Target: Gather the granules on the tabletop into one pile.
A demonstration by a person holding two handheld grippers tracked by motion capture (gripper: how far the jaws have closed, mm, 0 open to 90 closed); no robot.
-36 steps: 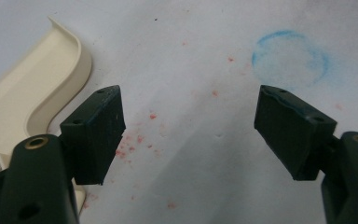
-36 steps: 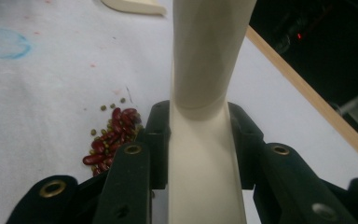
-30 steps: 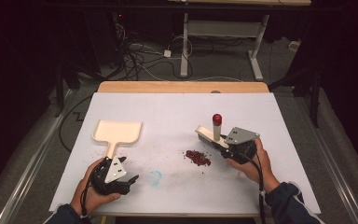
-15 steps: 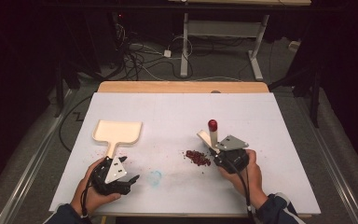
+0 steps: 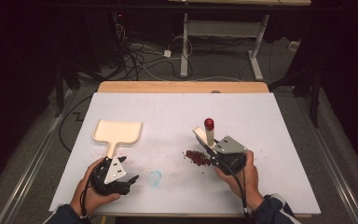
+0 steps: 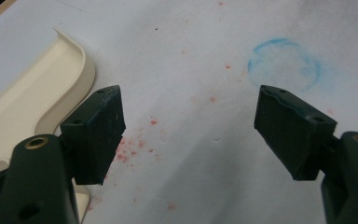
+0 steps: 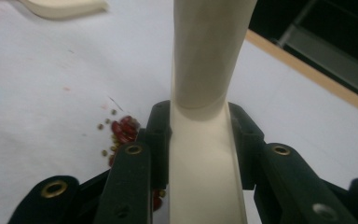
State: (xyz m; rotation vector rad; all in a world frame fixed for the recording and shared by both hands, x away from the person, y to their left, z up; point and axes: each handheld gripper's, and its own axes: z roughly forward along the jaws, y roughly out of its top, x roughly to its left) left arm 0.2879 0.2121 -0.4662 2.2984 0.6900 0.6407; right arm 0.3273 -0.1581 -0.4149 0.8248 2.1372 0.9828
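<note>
My right gripper (image 5: 213, 149) is shut on a cream tool (image 5: 208, 135) with a red knob, which stands tilted just right of a small pile of red beans (image 5: 197, 157). In the right gripper view the tool's stem (image 7: 205, 56) rises between the closed jaws of the right gripper (image 7: 200, 135), with the beans (image 7: 123, 130) at the left. A cream dustpan (image 5: 118, 132) lies flat at the left. My left gripper (image 5: 128, 170) rests by its handle, open, with nothing between its fingers. The left gripper view has the dustpan (image 6: 32, 93) beside the left finger (image 6: 95, 130).
A faint blue ring (image 5: 154, 177) is drawn on the white table cover (image 5: 270, 121) between my hands, also in the left gripper view as the blue ring (image 6: 284, 65). Red specks dot the cover near the dustpan. A wooden table edge (image 5: 182, 87) runs along the far side.
My right gripper has carried the cream tool leftward and a little nearer, up to the bean pile. The left gripper and dustpan have stayed where they were.
</note>
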